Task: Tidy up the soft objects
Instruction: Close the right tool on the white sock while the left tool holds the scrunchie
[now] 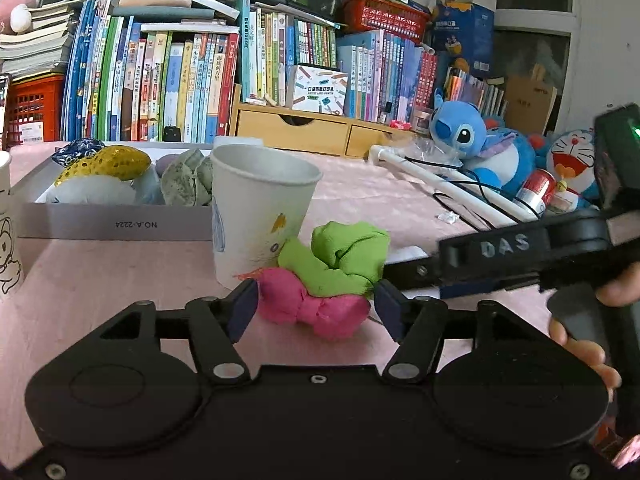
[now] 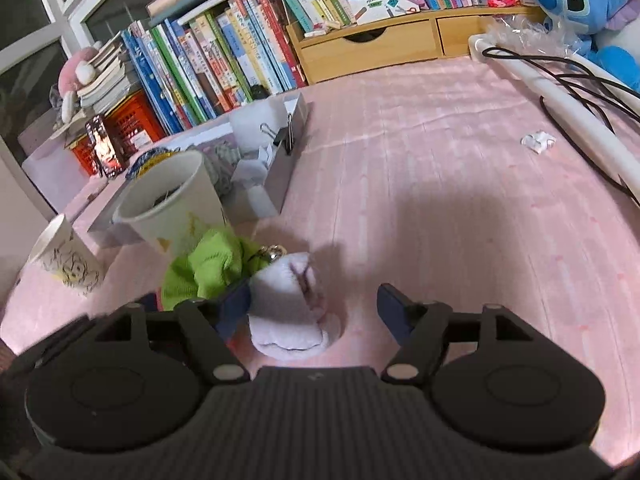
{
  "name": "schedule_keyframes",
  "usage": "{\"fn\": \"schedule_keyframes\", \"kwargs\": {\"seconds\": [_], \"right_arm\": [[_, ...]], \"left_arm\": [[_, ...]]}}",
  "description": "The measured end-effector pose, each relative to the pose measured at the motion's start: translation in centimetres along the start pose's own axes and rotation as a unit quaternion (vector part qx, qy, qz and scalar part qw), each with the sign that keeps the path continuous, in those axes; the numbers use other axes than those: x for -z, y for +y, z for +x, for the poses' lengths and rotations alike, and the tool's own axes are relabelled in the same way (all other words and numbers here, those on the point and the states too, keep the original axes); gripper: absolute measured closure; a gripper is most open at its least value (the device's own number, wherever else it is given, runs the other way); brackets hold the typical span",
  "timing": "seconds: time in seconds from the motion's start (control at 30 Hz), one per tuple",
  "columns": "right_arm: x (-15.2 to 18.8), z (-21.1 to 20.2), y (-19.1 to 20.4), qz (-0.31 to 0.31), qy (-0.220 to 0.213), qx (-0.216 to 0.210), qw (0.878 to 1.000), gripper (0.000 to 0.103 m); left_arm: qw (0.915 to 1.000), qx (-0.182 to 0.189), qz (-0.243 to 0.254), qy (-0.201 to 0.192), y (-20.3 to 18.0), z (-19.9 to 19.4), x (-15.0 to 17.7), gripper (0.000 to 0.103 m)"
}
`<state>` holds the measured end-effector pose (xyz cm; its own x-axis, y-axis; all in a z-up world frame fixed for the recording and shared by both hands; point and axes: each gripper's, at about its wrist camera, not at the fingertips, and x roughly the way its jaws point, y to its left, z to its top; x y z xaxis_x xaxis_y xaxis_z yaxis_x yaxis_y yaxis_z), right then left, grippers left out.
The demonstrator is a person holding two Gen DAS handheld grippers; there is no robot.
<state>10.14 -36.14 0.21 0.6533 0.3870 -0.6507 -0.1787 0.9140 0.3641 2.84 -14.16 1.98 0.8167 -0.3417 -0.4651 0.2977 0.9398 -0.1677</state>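
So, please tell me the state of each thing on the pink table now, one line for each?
left gripper: open, around the pink and green cloth bundle
right gripper: open, white sock between its fingers
paper cup: upright, beside the bundle
grey box: open, soft things inside
drawers of wooden organizer: closed

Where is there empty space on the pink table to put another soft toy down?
The widest bare patch of the pink table lies between the grey box and the white pipe, reaching back to the wooden drawers. It is crowded by the paper cup, where the green cloth, pink cloth and white sock bunch together.
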Motion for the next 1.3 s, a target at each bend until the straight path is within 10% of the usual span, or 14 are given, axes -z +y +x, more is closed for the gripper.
{"fn": "schedule_keyframes", "kwargs": {"seconds": [0.23, 0.73, 1.3], "right_arm": [[0.5, -0.6, -0.6, 0.011, -0.006, -0.003, 1.000, 0.023], [1.1, -0.5, -0.5, 0.023, -0.014, -0.001, 1.000, 0.022], [4.2, -0.5, 4.0, -0.084, -0.136, 0.100, 0.982, 0.023]], "left_arm": [[0.9999, 0.011, 0.004, 0.008, 0.2, 1.2, -0.3, 0.028], [0.9999, 0.007, 0.001, 0.014, 0.8, 1.1, 0.1, 0.048], [0.9973, -0.036, 0.064, 0.000, 1.2, -2.2, 1.6, 0.042]]}}
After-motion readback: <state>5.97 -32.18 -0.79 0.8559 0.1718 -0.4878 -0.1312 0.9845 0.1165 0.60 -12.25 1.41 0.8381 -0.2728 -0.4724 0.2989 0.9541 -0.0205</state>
